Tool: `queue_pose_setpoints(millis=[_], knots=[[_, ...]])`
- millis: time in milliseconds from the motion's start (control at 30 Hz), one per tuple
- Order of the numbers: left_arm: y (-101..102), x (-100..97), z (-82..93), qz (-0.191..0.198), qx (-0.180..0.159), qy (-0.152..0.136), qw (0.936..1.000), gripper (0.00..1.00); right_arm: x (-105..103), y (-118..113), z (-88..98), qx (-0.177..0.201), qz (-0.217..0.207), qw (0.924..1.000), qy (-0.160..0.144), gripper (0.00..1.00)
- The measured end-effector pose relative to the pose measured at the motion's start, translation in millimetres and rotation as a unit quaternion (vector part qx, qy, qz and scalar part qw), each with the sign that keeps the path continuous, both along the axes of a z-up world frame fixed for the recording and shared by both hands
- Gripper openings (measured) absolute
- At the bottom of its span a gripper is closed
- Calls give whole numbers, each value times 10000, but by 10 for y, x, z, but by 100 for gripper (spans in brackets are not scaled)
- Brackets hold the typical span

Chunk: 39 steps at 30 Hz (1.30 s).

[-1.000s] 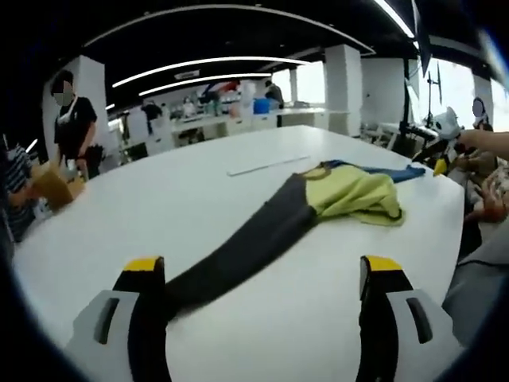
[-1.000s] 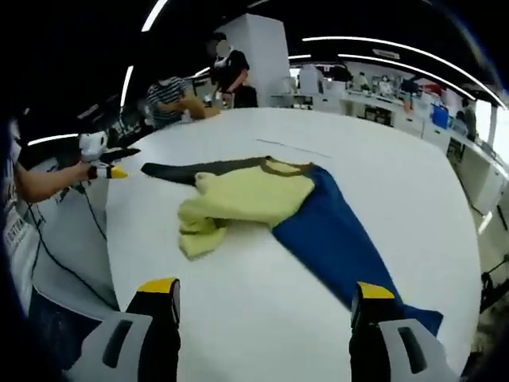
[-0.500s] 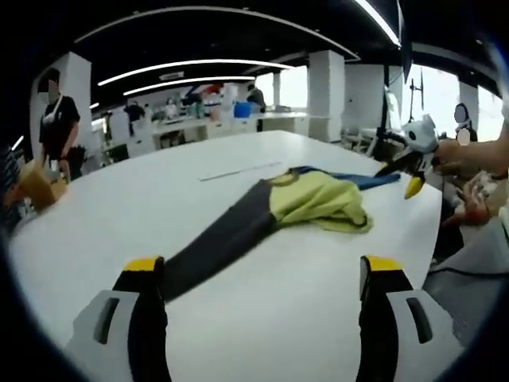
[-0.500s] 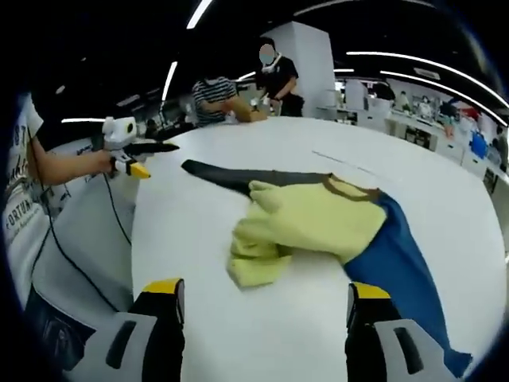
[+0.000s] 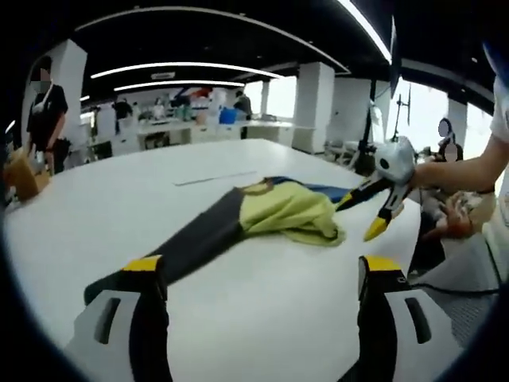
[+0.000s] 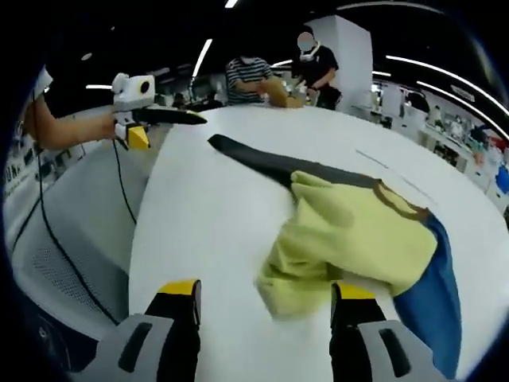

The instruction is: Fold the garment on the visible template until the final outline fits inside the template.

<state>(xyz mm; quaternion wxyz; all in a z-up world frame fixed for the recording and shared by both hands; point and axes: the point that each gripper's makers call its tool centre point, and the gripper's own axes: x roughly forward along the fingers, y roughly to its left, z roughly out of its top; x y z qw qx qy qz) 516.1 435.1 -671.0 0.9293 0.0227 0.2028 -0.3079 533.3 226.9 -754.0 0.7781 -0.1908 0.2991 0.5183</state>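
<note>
The garment lies crumpled on the white table (image 5: 95, 215). Its yellow-green body (image 5: 290, 211) is bunched up, with a dark grey sleeve (image 5: 191, 239) stretched one way and a blue sleeve (image 5: 322, 189) the other. My left gripper (image 5: 262, 267) is open, and the grey cuff lies by its left jaw. My right gripper (image 6: 265, 290) is open just short of the yellow body's (image 6: 358, 239) near edge. It also shows as the right gripper (image 5: 367, 213), beside the yellow hem. The left gripper (image 6: 155, 127) hangs past the grey sleeve's (image 6: 254, 159) tip.
A thin pale line (image 5: 211, 177) is marked on the table beyond the garment. Two people (image 6: 254, 76) stand at the far table edge, one by a brown box (image 5: 16, 171). A cable (image 6: 119, 207) hangs beside the table rim. Desks and pillars fill the background.
The right gripper has come in from the table's edge to the yellow body's hem. Both cameras swung and drew closer. The garment has kept its place and shape.
</note>
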Motion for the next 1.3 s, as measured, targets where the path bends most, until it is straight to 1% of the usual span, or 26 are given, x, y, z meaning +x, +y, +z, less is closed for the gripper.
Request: queue_pose_setpoints(millis=[100, 267, 433, 467, 500, 533, 567, 700, 733, 800, 867, 967, 1033, 1133, 1300], knots=[[-15, -12, -5, -33, -57, 19, 10000, 96, 21, 63, -66, -162, 103, 9998, -38, 53], [-49, -49, -18, -42, -133, 17, 9999, 95, 25, 137, -162, -286, 225, 9993, -1, 50], [-110, -100, -53, -92, -146, 56, 9998, 93, 100, 87, -291, -775, 333, 9960, -295, 40], [-122, -109, -58, -99, -143, 70, 9998, 93, 137, 52, -310, -952, 319, 9940, -443, 38], [-128, -111, -59, -103, -151, 77, 9998, 93, 138, 42, -323, -1043, 367, 9926, -505, 34], [-136, -113, -56, -103, -173, 74, 9998, 92, 148, 37, -330, -1093, 388, 9916, -576, 31], [-145, -112, -49, -104, -202, 66, 9997, 92, 158, 51, -323, -1021, 289, 9928, -558, 28], [-172, -90, -15, -85, -238, 0, 9997, 90, 218, 34, -331, -1121, 215, 9911, -679, 15], [-188, -88, -7, -92, -243, -3, 9997, 90, 219, 37, -327, -1130, 233, 9909, -696, 13], [-200, -85, -13, -117, -193, -6, 9997, 89, 209, 54, -319, -1112, 257, 9911, -684, 10], [-208, -87, -9, -121, -203, 4, 9997, 88, 197, 82, -278, -1022, 289, 9920, -676, 1], [-227, -87, 10, -144, -195, -17, 9997, 86, 189, 121, -168, -825, 328, 9943, -589, 0], [-231, -91, 11, -172, -103, -54, 9998, 85, 217, 149, -50, -631, 287, 9958, -601, 0], [-229, -94, -1, -181, -73, -44, 9998, 84, 249, 171, 57, -426, 212, 9972, -569, 0], [-225, -96, -22, -157, -76, -4, 9998, 82, 352, 178, 284, -123, 69, 9979, -640, 0]])
